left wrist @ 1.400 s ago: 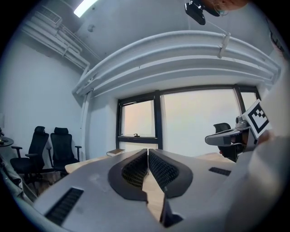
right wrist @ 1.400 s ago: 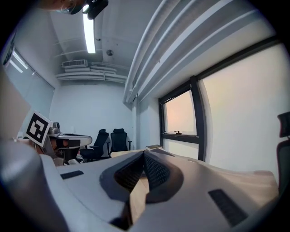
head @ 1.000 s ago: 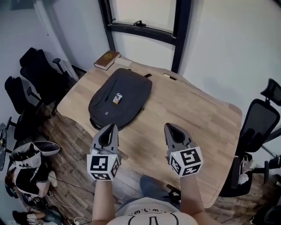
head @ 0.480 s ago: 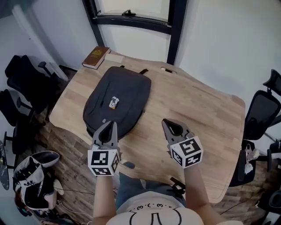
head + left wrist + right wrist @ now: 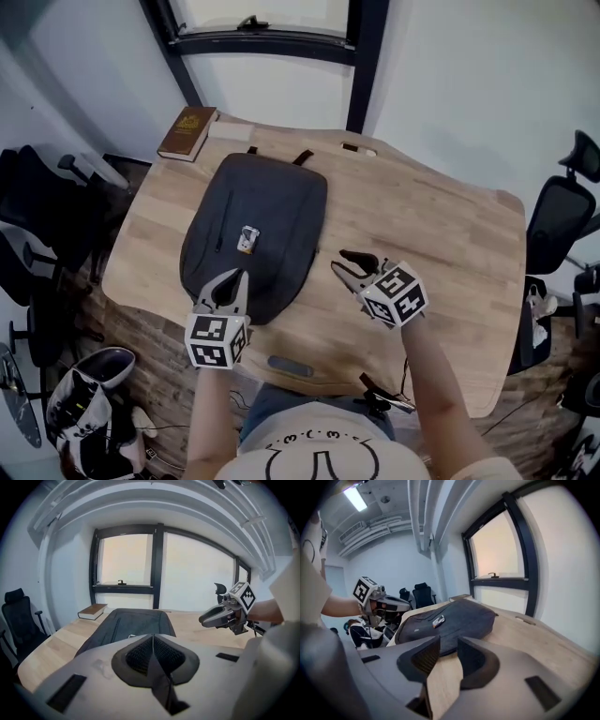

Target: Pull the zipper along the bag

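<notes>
A dark grey backpack [image 5: 255,234] lies flat on the wooden table [image 5: 441,244], with a small tag [image 5: 247,238] on its top face. My left gripper [image 5: 234,278] is shut with nothing in it and hovers over the bag's near end; the bag [image 5: 136,623] stretches away beyond its tips [image 5: 152,639]. My right gripper [image 5: 339,262] is just right of the bag, above bare wood. Its jaws have just been opening and stand a little apart with nothing between them [image 5: 447,644]. The bag [image 5: 454,618] lies ahead and left of it. No zipper pull can be made out.
A brown book [image 5: 187,133] lies at the table's far left corner, below the window. Office chairs stand to the left [image 5: 37,216] and right [image 5: 562,216] of the table. A black-and-white bag [image 5: 84,412] sits on the floor at lower left.
Both grippers have moved forward and down toward the bag. The right jaws, shut before, now stand slightly apart. The left stays shut.
</notes>
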Tool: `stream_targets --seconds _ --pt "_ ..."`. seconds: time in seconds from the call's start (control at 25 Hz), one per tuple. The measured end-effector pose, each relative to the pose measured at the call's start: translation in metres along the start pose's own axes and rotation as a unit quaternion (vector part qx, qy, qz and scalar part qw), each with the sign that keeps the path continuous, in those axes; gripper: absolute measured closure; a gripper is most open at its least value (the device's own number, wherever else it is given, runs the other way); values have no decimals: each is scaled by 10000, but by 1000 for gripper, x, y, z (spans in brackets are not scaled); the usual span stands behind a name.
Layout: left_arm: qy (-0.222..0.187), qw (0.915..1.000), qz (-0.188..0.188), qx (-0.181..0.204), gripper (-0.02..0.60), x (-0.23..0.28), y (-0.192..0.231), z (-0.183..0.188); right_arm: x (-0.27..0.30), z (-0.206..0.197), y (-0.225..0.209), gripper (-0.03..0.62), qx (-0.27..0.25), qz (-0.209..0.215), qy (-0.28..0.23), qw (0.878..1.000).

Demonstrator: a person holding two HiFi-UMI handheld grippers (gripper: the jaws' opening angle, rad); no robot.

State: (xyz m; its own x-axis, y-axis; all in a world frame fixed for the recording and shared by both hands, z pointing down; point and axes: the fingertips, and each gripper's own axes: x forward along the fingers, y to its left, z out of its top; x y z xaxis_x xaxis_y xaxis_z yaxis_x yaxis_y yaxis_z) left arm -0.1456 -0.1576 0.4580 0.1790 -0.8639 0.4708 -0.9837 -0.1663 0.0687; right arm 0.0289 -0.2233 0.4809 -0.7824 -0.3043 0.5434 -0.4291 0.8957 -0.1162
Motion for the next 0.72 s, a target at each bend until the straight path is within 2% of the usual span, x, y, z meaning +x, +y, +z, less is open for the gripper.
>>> stream_targets --seconds 0.04,0.16,0.28,0.48,0.72 --pt "92 9999 -58 -2 563 5 4 -3 8 -6 -2 422 19 150 136 9998" --pt "335 9993 -185 -24 563 17 16 -15 33 -24 -7 450 -114 457 533 9975" --pt "536 9982 -260 -76 563 29 24 -23 59 -41 -12 446 -304 775 920 9923" --pt "795 9961 -381 40 563 47 35 -31 88 -63 -28 431 -799 1170 1517 9782" --pt "958 9940 -519 56 563 66 38 -37 110 -76 -30 421 -1097 1796 1893 9591"
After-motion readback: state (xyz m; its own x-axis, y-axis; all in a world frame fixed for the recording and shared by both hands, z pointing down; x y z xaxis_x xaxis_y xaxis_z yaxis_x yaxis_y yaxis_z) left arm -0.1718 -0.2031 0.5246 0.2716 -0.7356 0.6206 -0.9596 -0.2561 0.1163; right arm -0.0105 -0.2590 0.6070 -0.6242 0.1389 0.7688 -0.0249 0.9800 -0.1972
